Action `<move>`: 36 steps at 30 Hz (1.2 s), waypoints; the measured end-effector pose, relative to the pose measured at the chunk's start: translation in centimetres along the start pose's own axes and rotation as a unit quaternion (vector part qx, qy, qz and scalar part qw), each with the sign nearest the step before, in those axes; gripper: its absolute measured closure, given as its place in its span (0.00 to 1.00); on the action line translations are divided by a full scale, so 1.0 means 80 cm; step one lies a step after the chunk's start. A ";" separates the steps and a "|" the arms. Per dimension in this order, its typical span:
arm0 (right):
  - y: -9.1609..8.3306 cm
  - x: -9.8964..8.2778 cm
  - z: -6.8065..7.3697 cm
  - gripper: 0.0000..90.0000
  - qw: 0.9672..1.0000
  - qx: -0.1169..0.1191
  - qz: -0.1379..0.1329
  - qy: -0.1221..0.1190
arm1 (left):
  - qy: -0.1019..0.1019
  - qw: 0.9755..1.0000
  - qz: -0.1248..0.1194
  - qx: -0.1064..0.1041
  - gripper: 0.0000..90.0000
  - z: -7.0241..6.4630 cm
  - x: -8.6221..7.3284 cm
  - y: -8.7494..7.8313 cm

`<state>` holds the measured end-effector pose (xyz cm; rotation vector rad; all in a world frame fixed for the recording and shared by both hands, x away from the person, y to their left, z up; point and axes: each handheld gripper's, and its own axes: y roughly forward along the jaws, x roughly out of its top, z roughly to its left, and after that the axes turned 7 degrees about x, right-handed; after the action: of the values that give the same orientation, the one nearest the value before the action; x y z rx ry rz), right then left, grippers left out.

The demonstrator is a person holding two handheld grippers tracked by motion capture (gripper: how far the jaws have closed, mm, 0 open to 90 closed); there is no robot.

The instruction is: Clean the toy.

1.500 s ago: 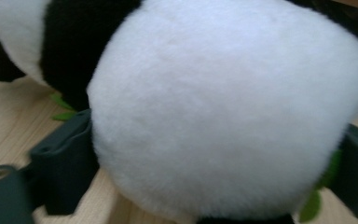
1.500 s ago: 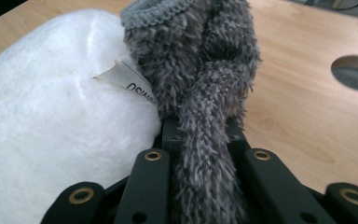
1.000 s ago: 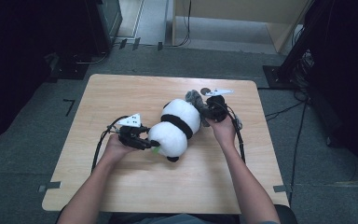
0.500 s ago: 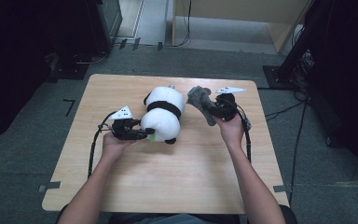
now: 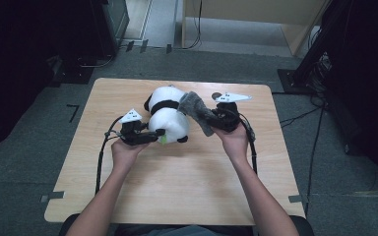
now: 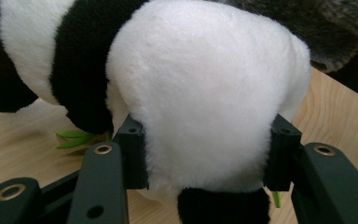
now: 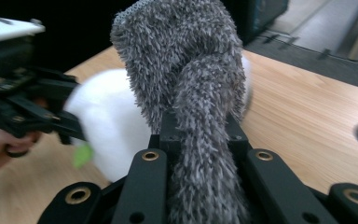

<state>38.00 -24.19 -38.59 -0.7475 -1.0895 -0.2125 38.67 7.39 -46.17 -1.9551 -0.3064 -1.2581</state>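
While the left gripper (image 5: 153,137) pins the plush panda (image 5: 167,115) near the middle of the wooden table (image 5: 187,191), the high view has the right gripper (image 5: 210,117) bringing a grey shaggy cloth (image 5: 196,112) up against the toy's far side. The job looks like a rub-down of the panda, and to do it well the left hand should hold the toy firm without crushing it, while the right sweeps the cloth across the fur in light strokes and keeps its bite on the fabric.

Over to the left gripper view: the two black pads (image 6: 133,154) press into the panda's white rounded end (image 6: 205,102) from either side, jaws part-closed and squeezing the plush. The jaws have just been closing a touch further on the toy. A green leaf trim (image 6: 74,138) pokes out beneath the black limb, and the grey cloth (image 6: 340,28) hangs over the top corner.

Now the right gripper view: the jaws are clamped tight on a bunched fold of the grey cloth (image 7: 186,79), the loose part standing up ahead of them. Beyond it sits the panda's white body (image 7: 107,116), with the left gripper (image 7: 67,130) blurred at the side.
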 end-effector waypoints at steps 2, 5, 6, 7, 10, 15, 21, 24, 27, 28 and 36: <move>0.004 0.003 0.012 0.86 1.000 0.013 -0.009 -0.005 | -0.013 1.000 0.001 0.002 0.52 -0.002 0.001 0.000; 0.015 0.006 0.026 0.85 1.000 0.021 -0.008 -0.021 | -0.021 1.000 0.000 0.005 0.52 -0.004 0.002 0.001; 0.020 0.006 0.030 0.85 0.999 0.021 -0.007 -0.025 | -0.021 1.000 0.000 0.008 0.52 -0.005 0.002 0.001; 0.024 0.006 0.033 0.85 0.999 0.025 -0.006 -0.027 | -0.019 1.000 0.001 0.011 0.52 -0.006 0.003 0.001; 0.039 0.002 0.047 0.85 0.998 0.043 0.003 -0.041 | -0.032 0.999 -0.002 0.009 0.52 -0.008 0.004 0.000; 0.055 -0.006 0.062 0.85 0.997 0.054 0.012 -0.053 | -0.050 0.999 -0.012 0.003 0.52 -0.008 0.005 -0.003; 0.058 -0.027 0.068 0.86 0.996 0.066 0.016 -0.065 | -0.061 0.998 -0.010 0.005 0.52 -0.005 0.007 -0.007; 0.058 -0.035 0.068 0.86 0.995 0.072 0.022 -0.066 | -0.073 0.997 -0.013 -0.001 0.51 -0.005 0.008 -0.008; 0.061 -0.046 0.068 0.86 0.994 0.081 0.029 -0.062 | -0.074 0.997 -0.015 -0.001 0.51 -0.006 0.008 -0.008; 0.064 -0.051 0.068 0.86 0.994 0.082 0.034 -0.063 | -0.075 0.997 -0.015 -0.001 0.51 -0.006 0.009 -0.008; 0.075 -0.066 0.068 0.86 0.992 0.090 0.055 -0.069 | -0.082 0.996 -0.017 -0.004 0.51 -0.004 0.010 -0.010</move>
<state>34.62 -17.23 -44.43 -0.6640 -1.1773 0.0315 38.35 7.55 -45.05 -2.0720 -0.4207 -1.1227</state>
